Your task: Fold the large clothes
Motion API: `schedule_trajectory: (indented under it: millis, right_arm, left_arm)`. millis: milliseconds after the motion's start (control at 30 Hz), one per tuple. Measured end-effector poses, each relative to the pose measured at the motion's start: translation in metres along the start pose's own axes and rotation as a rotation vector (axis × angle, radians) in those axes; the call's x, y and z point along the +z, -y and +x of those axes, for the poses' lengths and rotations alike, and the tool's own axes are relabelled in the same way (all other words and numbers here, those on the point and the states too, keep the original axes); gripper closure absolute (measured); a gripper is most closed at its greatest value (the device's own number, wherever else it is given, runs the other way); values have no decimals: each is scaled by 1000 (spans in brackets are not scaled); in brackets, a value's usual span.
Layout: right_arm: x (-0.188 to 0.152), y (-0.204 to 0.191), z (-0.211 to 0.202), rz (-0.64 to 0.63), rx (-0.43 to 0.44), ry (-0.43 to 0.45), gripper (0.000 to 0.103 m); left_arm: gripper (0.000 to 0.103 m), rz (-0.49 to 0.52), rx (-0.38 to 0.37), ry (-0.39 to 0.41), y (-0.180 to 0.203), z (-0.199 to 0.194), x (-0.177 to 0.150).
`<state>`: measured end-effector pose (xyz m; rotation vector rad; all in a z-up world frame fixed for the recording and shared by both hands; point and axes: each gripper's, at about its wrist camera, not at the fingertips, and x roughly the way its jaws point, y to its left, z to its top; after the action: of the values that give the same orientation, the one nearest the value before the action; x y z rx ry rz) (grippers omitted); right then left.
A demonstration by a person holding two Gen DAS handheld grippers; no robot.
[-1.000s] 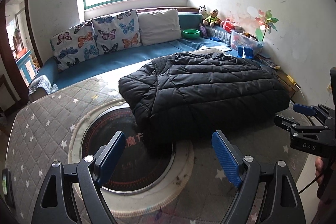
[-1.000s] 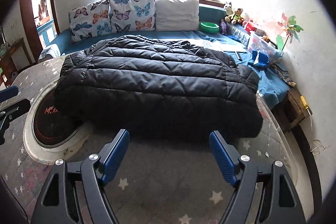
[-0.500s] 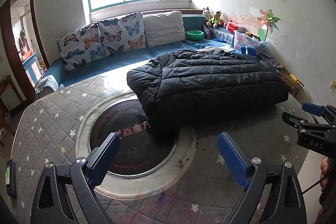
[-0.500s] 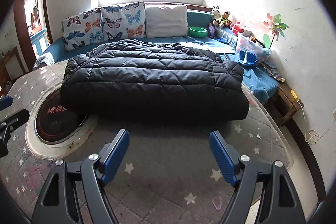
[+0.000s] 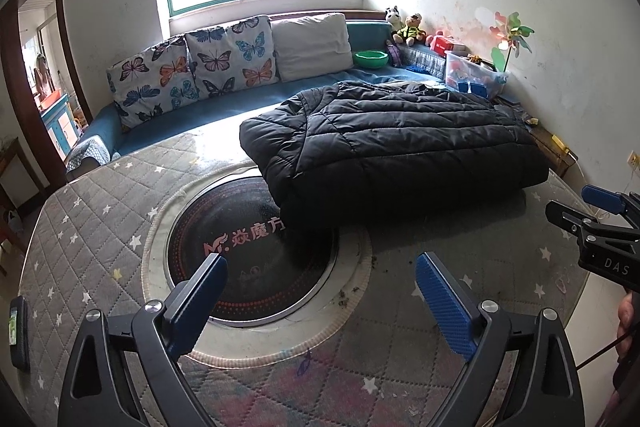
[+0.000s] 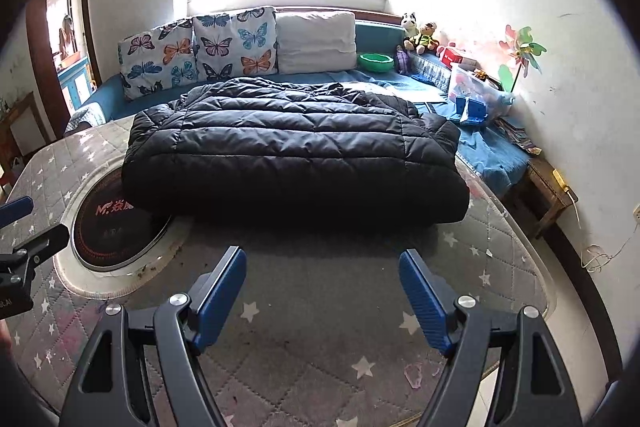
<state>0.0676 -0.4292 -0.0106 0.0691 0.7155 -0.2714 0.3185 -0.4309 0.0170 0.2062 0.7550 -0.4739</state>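
Both grippers backed off since 1 s ago; black puffer jacket (image 5: 396,147) sits farther from each camera.
Jacket lies folded flat on the grey star-quilted table (image 6: 320,291), one corner over the round black cooktop (image 5: 240,259). Left gripper (image 5: 320,287) and right gripper (image 6: 322,281) hover above the quilt short of it, jaws spread wide, holding nothing. Sofa with butterfly cushions (image 6: 200,47) behind.

I'm looking into a home living room: butterfly cushions (image 5: 192,67) lining a blue sofa (image 5: 168,131), stuffed toys (image 5: 404,25) sitting nearby.
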Motion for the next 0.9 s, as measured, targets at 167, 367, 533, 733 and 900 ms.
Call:
schedule_trajectory:
  millis: [167, 367, 533, 733, 900]
  right_arm:
    - [1, 0, -2, -2, 2, 3, 17]
    - [2, 0, -3, -1, 6, 7, 17]
    - [2, -3, -5, -4, 7, 9, 17]
    - [2, -5, -7, -10, 11, 13, 17]
    - [2, -5, -7, -10, 11, 12, 17]
  left_arm:
    - [2, -3, -1, -5, -1, 2, 0]
    - [2, -6, -6, -9, -1, 4, 0]
    - [2, -2, -9, -11, 1, 5, -1]
    - [2, -3, -10, -11, 2, 5, -2]
    - [2, 1, -14, -11, 3, 6, -2]
